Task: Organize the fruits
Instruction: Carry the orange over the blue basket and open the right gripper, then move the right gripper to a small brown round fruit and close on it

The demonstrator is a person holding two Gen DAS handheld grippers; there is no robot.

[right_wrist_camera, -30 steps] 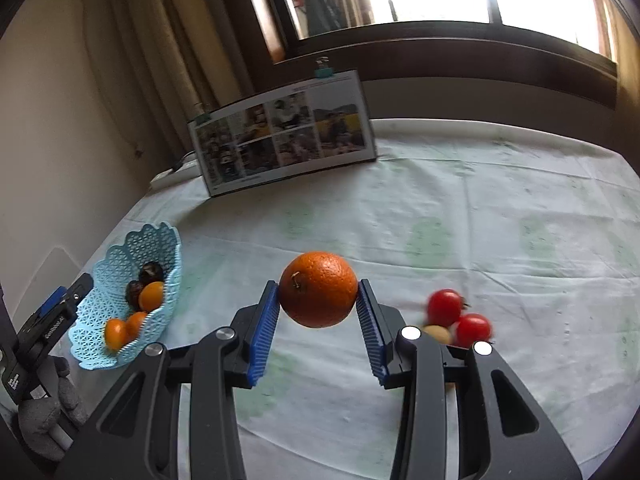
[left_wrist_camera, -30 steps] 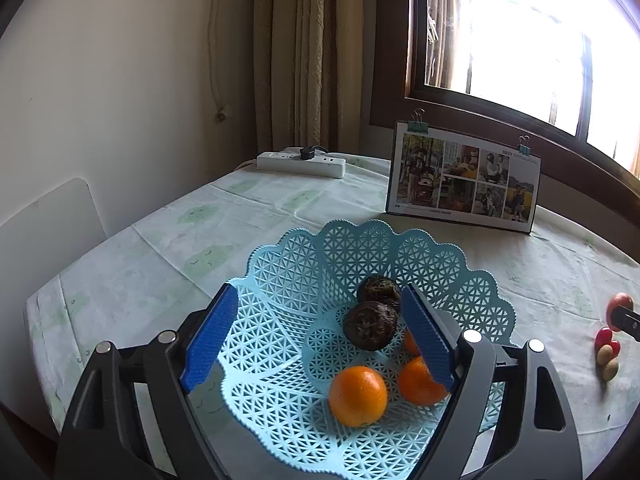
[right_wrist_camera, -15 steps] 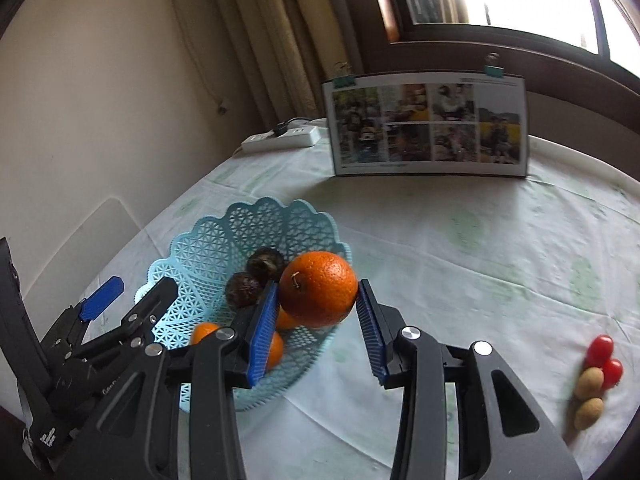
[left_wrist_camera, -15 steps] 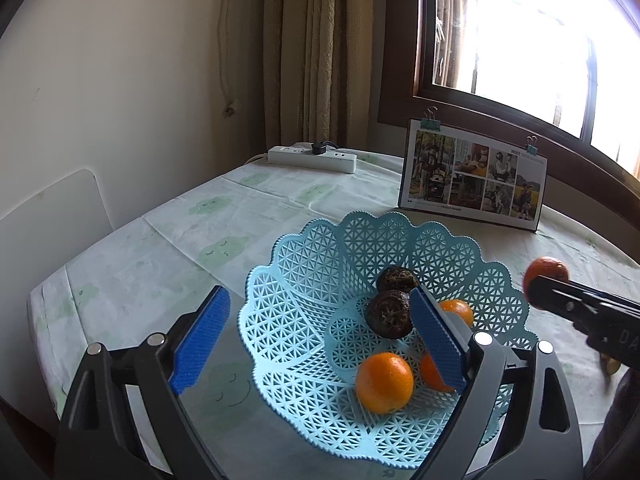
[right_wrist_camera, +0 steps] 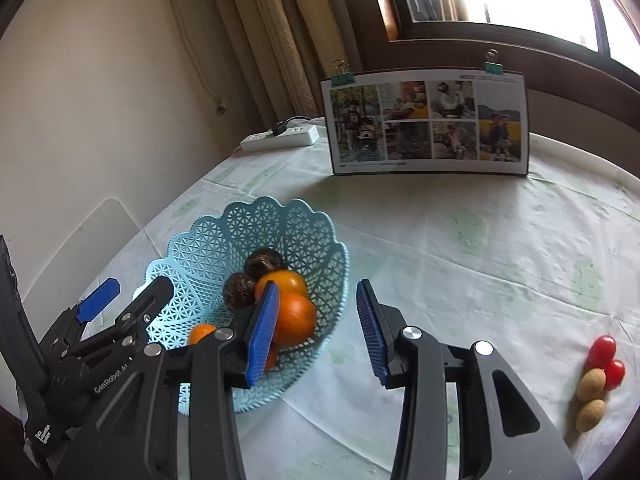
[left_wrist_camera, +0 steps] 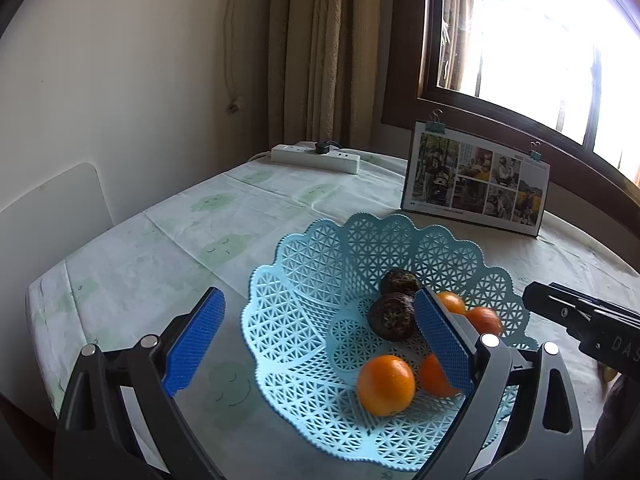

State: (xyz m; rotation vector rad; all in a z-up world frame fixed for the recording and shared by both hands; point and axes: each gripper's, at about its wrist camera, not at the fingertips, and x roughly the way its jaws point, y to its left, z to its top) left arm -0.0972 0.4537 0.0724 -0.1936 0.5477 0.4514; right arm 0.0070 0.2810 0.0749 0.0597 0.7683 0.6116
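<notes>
The right hand-held gripper (right_wrist_camera: 318, 326) has its blue pads wide apart and holds nothing; it hangs over the near rim of the light blue basket (right_wrist_camera: 280, 224). The big orange (right_wrist_camera: 294, 318) lies inside the basket, just behind the left pad of this gripper, touching another orange fruit (right_wrist_camera: 280, 280) behind it. Two dark round fruits (right_wrist_camera: 239, 290) rest deeper in the basket, close together, and a smaller orange (right_wrist_camera: 201, 332) shows near the basket's left wall.

The left hand-held gripper (left_wrist_camera: 316, 338) is open too and empty. One of its pads stands over the bare cloth beside the basket, the other over the basket's inside, in front of the oranges (left_wrist_camera: 386, 384).

The basket stands on the bench (right_wrist_camera: 460, 248), which carries a pale cloth with green prints. On the right side of the bench, well apart from the basket, lie two red tomatoes (right_wrist_camera: 602, 350) and two small tan fruits (right_wrist_camera: 592, 384) in a tight group. A photo board (right_wrist_camera: 428, 122) stands upright near the window, and a white power strip (right_wrist_camera: 282, 136) lies beside it
</notes>
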